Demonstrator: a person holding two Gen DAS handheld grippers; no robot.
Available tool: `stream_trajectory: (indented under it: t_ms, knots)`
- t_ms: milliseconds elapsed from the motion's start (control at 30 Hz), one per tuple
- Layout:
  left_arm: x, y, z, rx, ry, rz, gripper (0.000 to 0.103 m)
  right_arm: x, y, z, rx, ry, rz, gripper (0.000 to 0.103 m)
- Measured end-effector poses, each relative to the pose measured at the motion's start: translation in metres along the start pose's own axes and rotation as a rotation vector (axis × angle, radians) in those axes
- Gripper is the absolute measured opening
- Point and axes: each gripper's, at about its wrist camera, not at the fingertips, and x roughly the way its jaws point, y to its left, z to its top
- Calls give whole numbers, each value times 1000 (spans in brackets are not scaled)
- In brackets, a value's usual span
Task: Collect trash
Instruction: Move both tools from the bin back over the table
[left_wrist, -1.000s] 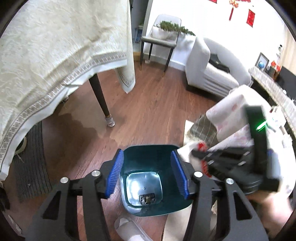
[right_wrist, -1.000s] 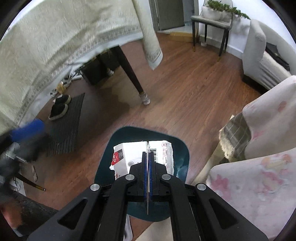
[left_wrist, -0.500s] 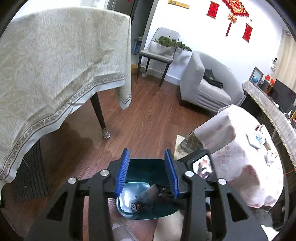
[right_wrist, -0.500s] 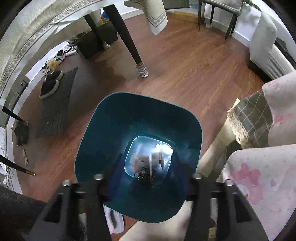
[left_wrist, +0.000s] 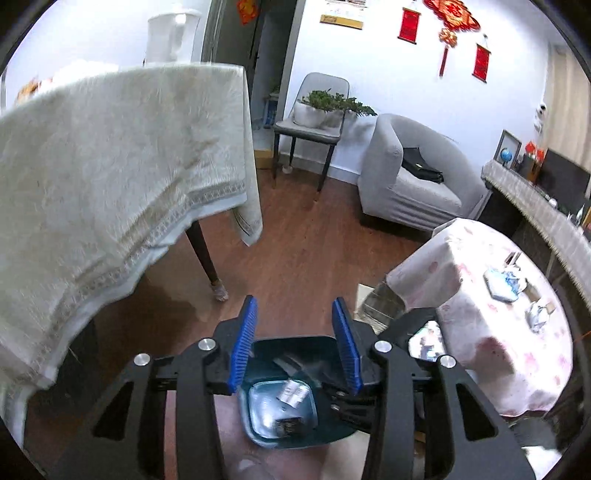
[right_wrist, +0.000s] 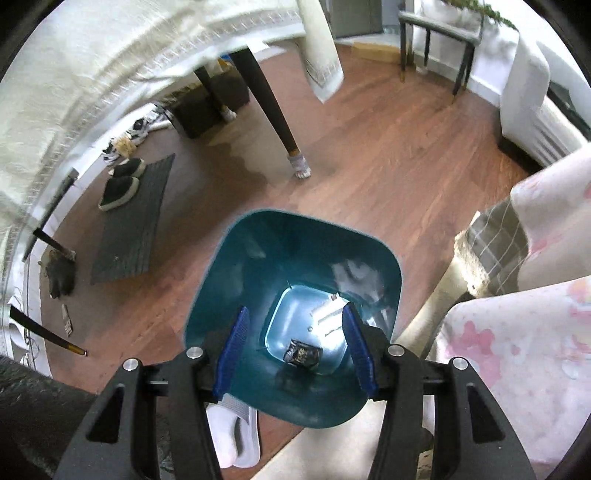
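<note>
A teal trash bin (right_wrist: 229, 295) stands on the wood floor below both grippers. At its bottom lie a white carton (right_wrist: 327, 314) and a small dark wrapper (right_wrist: 303, 353). My right gripper (right_wrist: 295, 347) is open and empty, held above the bin's mouth. My left gripper (left_wrist: 295, 343) is open and empty, higher up over the same bin (left_wrist: 266, 349); the carton (left_wrist: 293, 392) and the wrapper (left_wrist: 290, 425) show inside it. The right gripper's body (left_wrist: 406, 343) shows at the right of the left wrist view.
A table with a cream cloth (left_wrist: 110, 177) stands to the left, its dark leg (right_wrist: 273, 107) near the bin. A low table with a pink floral cloth (left_wrist: 491, 310) carries small items on the right. A grey armchair (left_wrist: 410, 177), a mat with shoes (right_wrist: 125, 210) and a white slipper (right_wrist: 232, 439) are around.
My right gripper opened and dropped the white carton into the bin, then rose. My left gripper lifted higher and tilted up, showing more of the room.
</note>
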Motion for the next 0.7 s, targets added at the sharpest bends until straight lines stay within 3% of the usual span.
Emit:
stream_trajectory:
  t_ms: [300,700]
  knots:
    - [-8,-24,16,21,-53,-25,57,-85,-12,5,-16,-171,-27,54]
    - [6,-89,35,34,-77,-111,75,-177,-76,-23,49,-323,-126,67]
